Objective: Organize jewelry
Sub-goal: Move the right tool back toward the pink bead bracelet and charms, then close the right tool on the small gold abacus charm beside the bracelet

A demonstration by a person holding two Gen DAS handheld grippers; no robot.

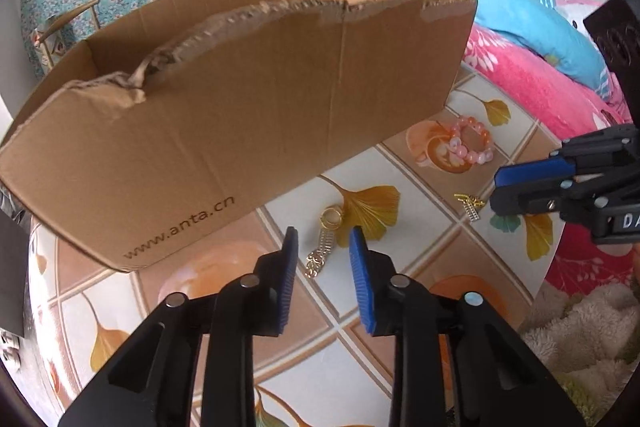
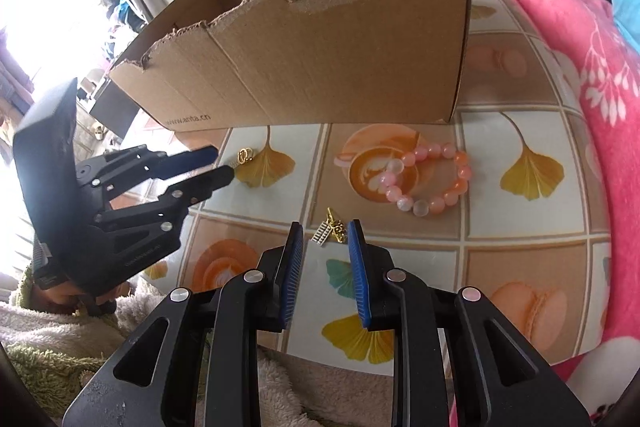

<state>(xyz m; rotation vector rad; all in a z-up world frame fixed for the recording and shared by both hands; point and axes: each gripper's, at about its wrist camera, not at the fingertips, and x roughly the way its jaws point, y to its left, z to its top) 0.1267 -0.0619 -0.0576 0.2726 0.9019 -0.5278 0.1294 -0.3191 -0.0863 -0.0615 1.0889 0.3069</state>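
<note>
My left hand-held gripper hangs partly spread over the gold earring on the table, pinching nothing. My right hand-held gripper likewise straddles the charm. I should lower squarely before pinching; box stands behind

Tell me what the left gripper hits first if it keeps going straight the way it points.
Most likely the gold earring lying on the tablecloth: it sits right ahead of the left gripper, between its parted pads. Depth is unclear, so the gap remaining is hard to judge.
</note>
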